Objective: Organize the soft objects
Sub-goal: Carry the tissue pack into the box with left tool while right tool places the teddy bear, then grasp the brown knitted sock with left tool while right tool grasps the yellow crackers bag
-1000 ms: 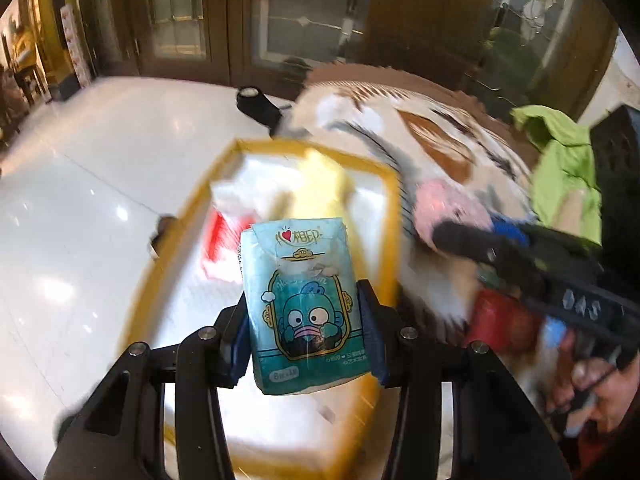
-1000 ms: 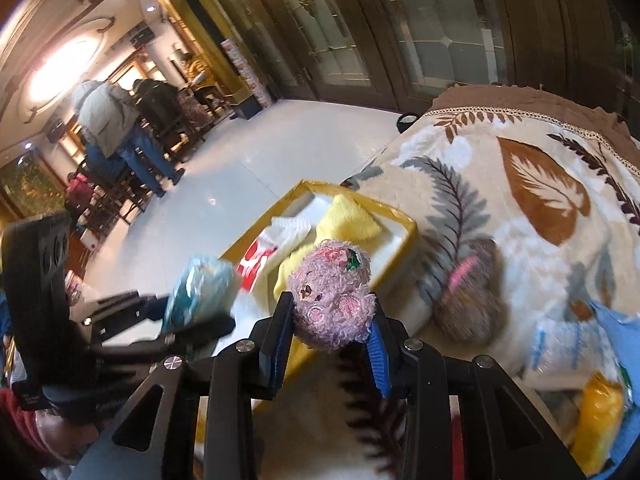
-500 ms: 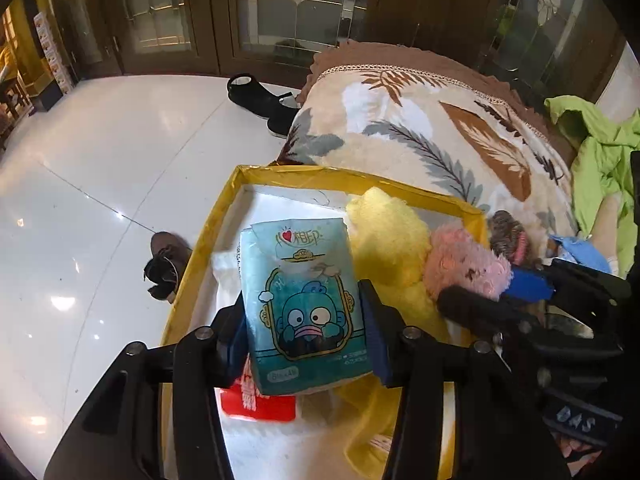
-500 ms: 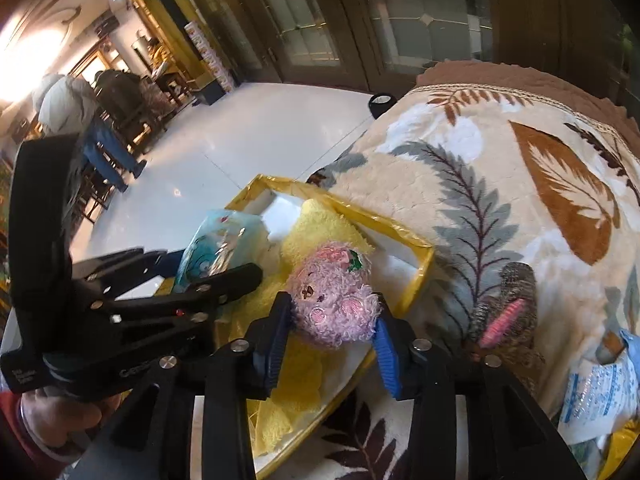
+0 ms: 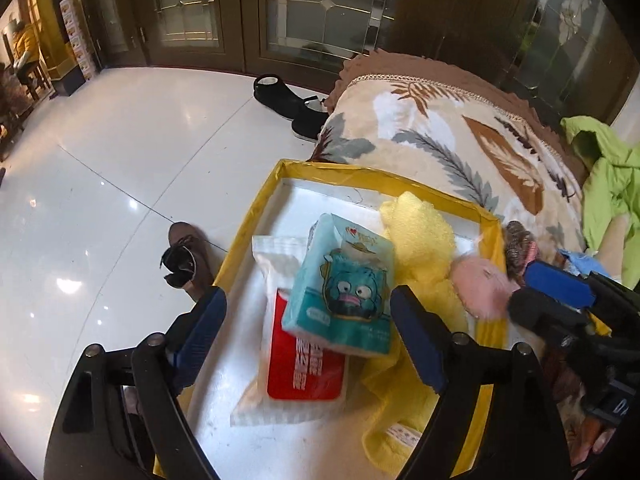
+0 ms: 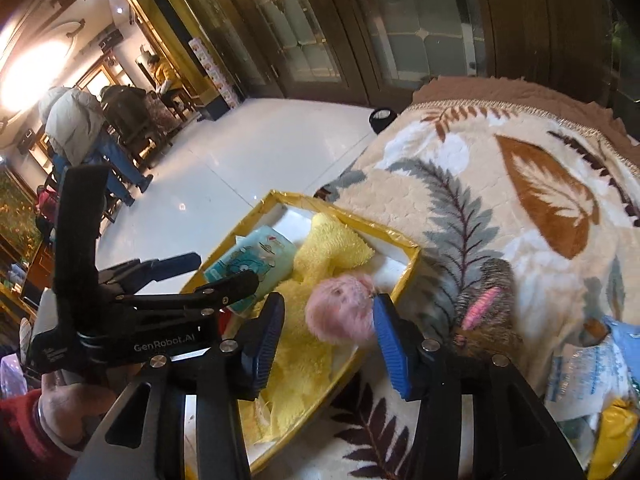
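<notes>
Over the yellow-rimmed tray (image 5: 256,216), left gripper (image 5: 308,320) spread apart, teal tissue pack (image 5: 340,284) lying on red-white packet (image 5: 304,364); right gripper (image 6: 328,320) also apart, pink plush (image 6: 340,312) against one finger by yellow towel (image 6: 328,248).

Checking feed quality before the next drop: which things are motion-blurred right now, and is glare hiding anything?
Left wrist view: teal tissue pack and pink plush toy smeared; floor glare small, hiding nothing. Right wrist view: pink plush toy blurred between open right gripper; ceiling light blown out.
</notes>
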`<state>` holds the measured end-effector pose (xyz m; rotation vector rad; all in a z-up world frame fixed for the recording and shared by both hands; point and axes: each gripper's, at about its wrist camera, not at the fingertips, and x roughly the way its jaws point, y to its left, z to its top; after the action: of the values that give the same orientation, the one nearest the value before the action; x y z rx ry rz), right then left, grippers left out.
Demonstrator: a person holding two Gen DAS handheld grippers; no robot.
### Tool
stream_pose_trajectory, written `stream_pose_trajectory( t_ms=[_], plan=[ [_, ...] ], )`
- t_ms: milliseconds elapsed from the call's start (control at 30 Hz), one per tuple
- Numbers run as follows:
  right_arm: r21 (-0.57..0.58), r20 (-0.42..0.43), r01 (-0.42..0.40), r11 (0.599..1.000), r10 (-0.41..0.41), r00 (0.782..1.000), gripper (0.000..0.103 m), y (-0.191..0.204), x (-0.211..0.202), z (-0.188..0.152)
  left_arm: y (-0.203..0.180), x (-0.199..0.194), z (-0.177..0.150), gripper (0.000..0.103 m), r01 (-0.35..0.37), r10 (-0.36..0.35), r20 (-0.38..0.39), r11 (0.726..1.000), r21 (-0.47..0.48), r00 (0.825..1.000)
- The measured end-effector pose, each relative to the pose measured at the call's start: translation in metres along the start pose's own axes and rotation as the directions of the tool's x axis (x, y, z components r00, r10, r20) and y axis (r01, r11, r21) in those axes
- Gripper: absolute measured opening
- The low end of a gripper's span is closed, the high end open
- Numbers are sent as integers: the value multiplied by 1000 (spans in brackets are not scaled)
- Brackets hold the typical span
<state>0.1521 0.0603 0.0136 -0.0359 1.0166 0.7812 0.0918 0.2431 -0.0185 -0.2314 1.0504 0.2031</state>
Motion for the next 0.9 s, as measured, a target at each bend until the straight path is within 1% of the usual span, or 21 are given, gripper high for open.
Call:
stream_pose_trajectory(
  t_ms=[133,200,233,333,467,533,567,667,800,900],
  plan=[
    [42,44,-26,999,24,999,48,-11,-30,-8,-7,-16,-10,84,27,-27,15,1000,12,1000],
    [71,62,-34,997,30,998,51,-21,-46,-15,-13,-24,-15,84,39,-40,24,999,20,999],
    [83,71,-31,996,25,997,53,-25,-53,-20,-18,-30,-19,84,52,-53,33,998,23,998],
    [120,98,-20,993,8,995,53,-42,-79,-38,-33,-41,-31,84,84,-86,37,996,41,996],
    [177,121,-5,984,-17,993,53,-62,-107,-65,-64,-51,-50,84,118,-122,30,988,102,992],
    [188,119,13,982,-36,992,53,-68,-118,-79,-78,-54,-58,84,131,-135,28,983,129,990],
    [192,119,35,981,-59,991,53,-73,-125,-89,-86,-55,-62,84,140,-145,22,980,142,989],
    [209,110,71,975,-96,989,53,-83,-137,-114,-103,-54,-67,84,160,-164,6,973,164,987],
    [245,100,113,963,-141,985,53,-97,-149,-141,-124,-52,-65,84,163,-166,0,969,187,986],
    [270,104,136,953,-170,980,53,-106,-156,-152,-140,-51,-62,84,158,-162,6,966,204,987]
  ],
)
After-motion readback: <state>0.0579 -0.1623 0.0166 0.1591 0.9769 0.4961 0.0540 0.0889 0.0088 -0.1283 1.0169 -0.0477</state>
